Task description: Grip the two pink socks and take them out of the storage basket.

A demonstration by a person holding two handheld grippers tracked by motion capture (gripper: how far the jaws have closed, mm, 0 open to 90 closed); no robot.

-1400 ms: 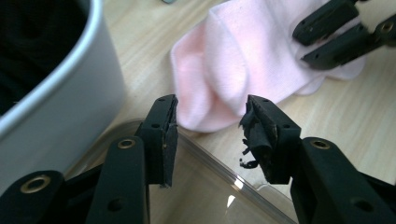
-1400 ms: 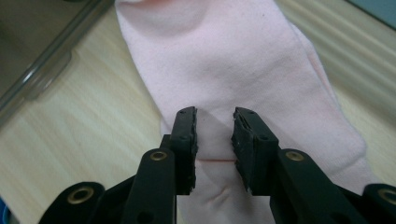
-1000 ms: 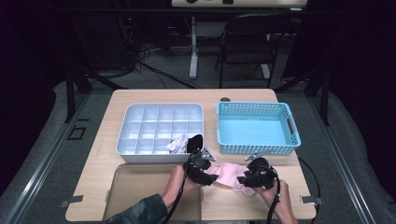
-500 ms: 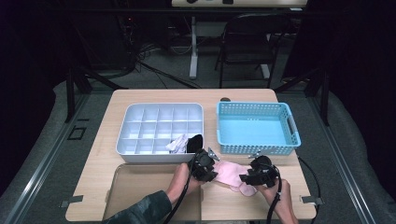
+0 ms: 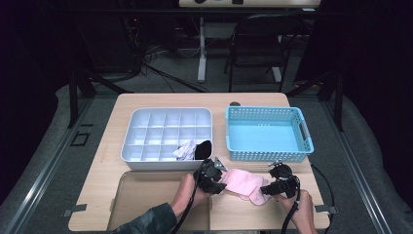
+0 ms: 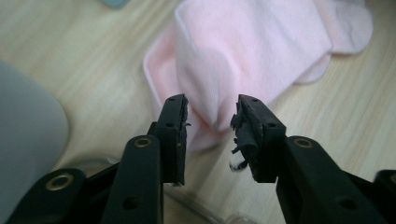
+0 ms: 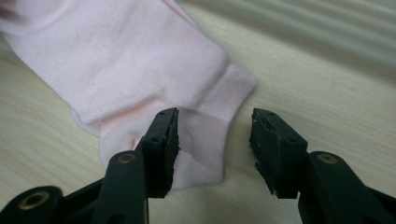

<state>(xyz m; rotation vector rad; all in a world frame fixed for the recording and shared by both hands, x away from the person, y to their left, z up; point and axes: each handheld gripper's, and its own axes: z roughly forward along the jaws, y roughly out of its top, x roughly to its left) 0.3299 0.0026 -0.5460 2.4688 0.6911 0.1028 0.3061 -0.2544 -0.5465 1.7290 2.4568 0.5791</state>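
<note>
The pink sock (image 5: 242, 184) lies flat on the desk (image 5: 112, 161) near its front edge, between the two hands, in front of the gap between the grey divided tray (image 5: 168, 137) and the blue basket (image 5: 268, 133).

Left claw (image 5: 220, 181): seen in the left gripper view (image 6: 210, 128), its jaws stand part open around a folded end of the sock. The fabric lies in the gap, but the pads (image 6: 180, 126) do not press on it. The jaws have just been closing and then opening a little again.

Right claw (image 5: 265, 189): at the opposite end, by the ribbed cuff (image 7: 219, 116). In the right gripper view (image 7: 214, 149) the jaws stand part open; the left pad rests over the cuff fabric, the other is clear of it over bare wood. No grip is established. These jaws have just been opening.

Step in hand, as judged: arranging or folding the sock on the desk, both claws set at its ends between grips. The next move calls for each claw to close firmly on its own end, taking both layers, before any lift or fold.

Surroundings: the tray already holds a white item (image 5: 185, 150) and a black item (image 5: 203, 149) in its front compartments, just behind the left claw. A clear mat (image 5: 146, 195) lies at the front left of the desk. The tray's front wall stands close to the left claw and limits movement towards the rear edge; the basket's front corner sits near the right claw.
</note>
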